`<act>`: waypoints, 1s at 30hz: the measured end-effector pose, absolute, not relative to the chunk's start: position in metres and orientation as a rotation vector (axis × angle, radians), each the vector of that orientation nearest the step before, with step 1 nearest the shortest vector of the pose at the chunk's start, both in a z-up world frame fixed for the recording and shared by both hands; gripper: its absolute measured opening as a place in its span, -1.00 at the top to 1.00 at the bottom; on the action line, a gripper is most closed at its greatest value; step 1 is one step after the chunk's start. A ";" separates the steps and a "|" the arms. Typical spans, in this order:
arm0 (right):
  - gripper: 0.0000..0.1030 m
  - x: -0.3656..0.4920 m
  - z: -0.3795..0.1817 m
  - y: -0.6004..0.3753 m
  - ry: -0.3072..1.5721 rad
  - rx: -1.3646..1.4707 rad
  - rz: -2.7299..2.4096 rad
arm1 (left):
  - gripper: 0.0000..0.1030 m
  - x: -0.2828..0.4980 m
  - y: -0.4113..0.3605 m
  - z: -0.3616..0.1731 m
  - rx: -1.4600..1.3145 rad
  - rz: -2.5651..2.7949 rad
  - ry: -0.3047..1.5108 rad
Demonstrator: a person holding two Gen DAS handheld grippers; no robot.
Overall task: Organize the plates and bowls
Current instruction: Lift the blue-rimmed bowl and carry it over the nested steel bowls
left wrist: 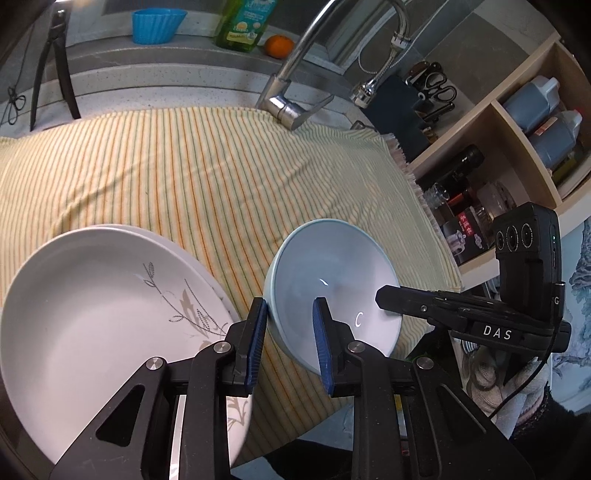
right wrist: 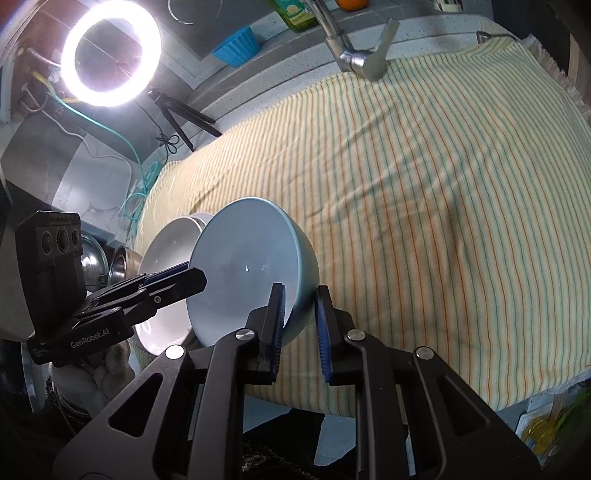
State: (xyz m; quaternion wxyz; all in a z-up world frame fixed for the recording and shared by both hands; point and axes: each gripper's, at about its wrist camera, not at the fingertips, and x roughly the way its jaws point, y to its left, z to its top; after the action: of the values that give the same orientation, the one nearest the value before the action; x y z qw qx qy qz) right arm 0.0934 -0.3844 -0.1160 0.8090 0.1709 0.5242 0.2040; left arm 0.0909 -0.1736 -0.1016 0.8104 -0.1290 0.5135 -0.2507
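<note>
You have the pale blue bowl (left wrist: 332, 288) between both tools, over the front of the striped cloth (left wrist: 192, 173). Left gripper (left wrist: 290, 341): blue pads astride the bowl's near rim, one outside, one inside, with a sliver of gap showing at each, so astride but not yet clamped. Right gripper (right wrist: 300, 325): same stance on the opposite rim, wall just touching the inner pad; whether it truly pinches, you cannot tell from here.

Progress: white plates with a grey sprig pattern (left wrist: 110, 317) already sit stacked at the left (at least two rims show). The bowl is not yet placed; it sits just beside the stack. No other loose dishes show.

Writing: "DAS" on the right tool's side, "GenRobot.AI" on the left tool's side. The green dish-soap bottle (left wrist: 245, 22) label is unreadable.
</note>
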 end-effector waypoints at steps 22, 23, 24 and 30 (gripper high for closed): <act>0.67 0.106 -0.064 -0.279 1.048 0.237 0.624 | 0.57 0.061 -0.074 -0.056 -0.382 -0.386 0.949; 0.67 0.106 -0.063 -0.272 1.047 0.230 0.636 | 0.57 0.059 -0.066 -0.056 -0.390 -0.374 0.943; 0.67 0.106 -0.062 -0.264 1.047 0.224 0.648 | 0.57 0.056 -0.060 -0.055 -0.395 -0.363 0.938; 0.67 0.107 -0.056 -0.217 1.045 0.178 0.720 | 0.57 0.040 -0.018 -0.051 -0.427 -0.288 0.914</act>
State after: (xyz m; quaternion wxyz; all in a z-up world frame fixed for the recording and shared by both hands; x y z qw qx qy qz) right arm 0.1072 -0.2166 -0.0560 0.8015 0.0829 0.4876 0.3360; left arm 0.0405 -0.0180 -0.0511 0.8657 -0.2036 0.4362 -0.1373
